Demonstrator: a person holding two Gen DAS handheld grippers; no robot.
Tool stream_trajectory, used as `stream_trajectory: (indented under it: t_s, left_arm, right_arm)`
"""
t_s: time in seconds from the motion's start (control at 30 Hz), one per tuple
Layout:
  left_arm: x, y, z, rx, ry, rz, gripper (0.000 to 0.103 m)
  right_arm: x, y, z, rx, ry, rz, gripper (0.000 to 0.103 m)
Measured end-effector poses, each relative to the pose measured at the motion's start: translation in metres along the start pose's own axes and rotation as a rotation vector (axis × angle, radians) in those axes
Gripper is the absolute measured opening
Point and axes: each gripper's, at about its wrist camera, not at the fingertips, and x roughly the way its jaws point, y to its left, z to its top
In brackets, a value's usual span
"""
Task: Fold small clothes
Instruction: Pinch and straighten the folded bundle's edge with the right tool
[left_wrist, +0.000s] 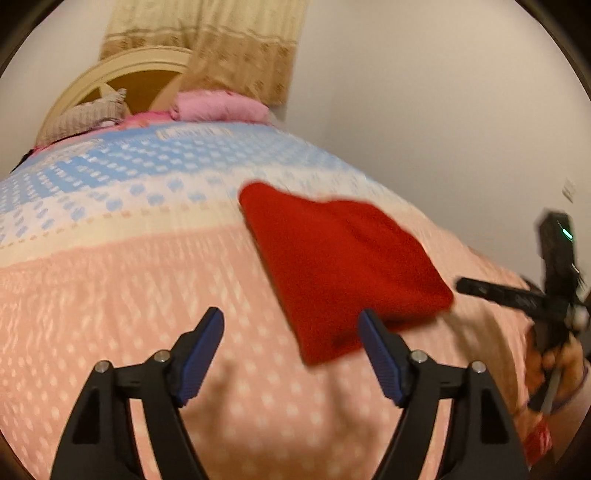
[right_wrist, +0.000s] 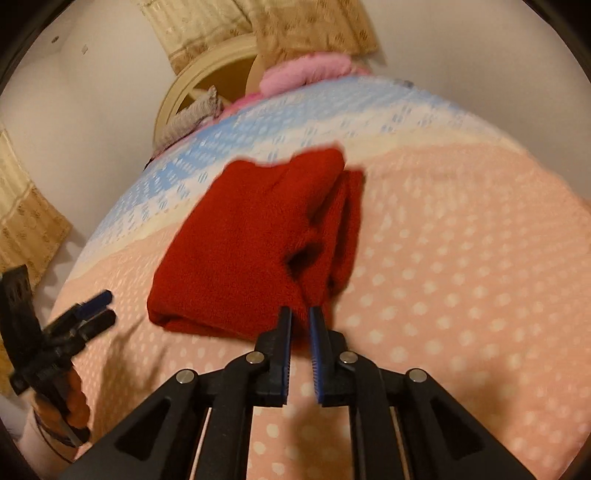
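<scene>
A red garment lies folded in a thick bundle on the pink dotted bedspread. It also shows in the right wrist view. My left gripper is open and empty, just above the bedspread, with the garment's near corner beside its right finger. My right gripper is nearly shut, its fingers pinching the garment's near edge. The right gripper also appears at the right edge of the left wrist view. The left gripper shows at the left of the right wrist view.
The bedspread turns white and blue farther back. Pink bedding and a grey pillow lie by the cream headboard. A beige curtain hangs behind. A pale wall is to the right.
</scene>
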Motion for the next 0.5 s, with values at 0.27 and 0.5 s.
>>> stream_trajectory:
  t_s: [0.27, 0.5]
  left_arm:
    - [0.078, -0.033, 0.015, 0.021, 0.095, 0.165, 0.078]
    - [0.09, -0.041, 0.0, 0.048, 0.113, 0.219, 0.079]
  right_arm:
    - [0.015, 0.043, 0.035, -0.127, -0.099, -0.051, 0.009]
    - [0.07, 0.012, 0.027, -0.039, -0.033, -0.054, 0.009]
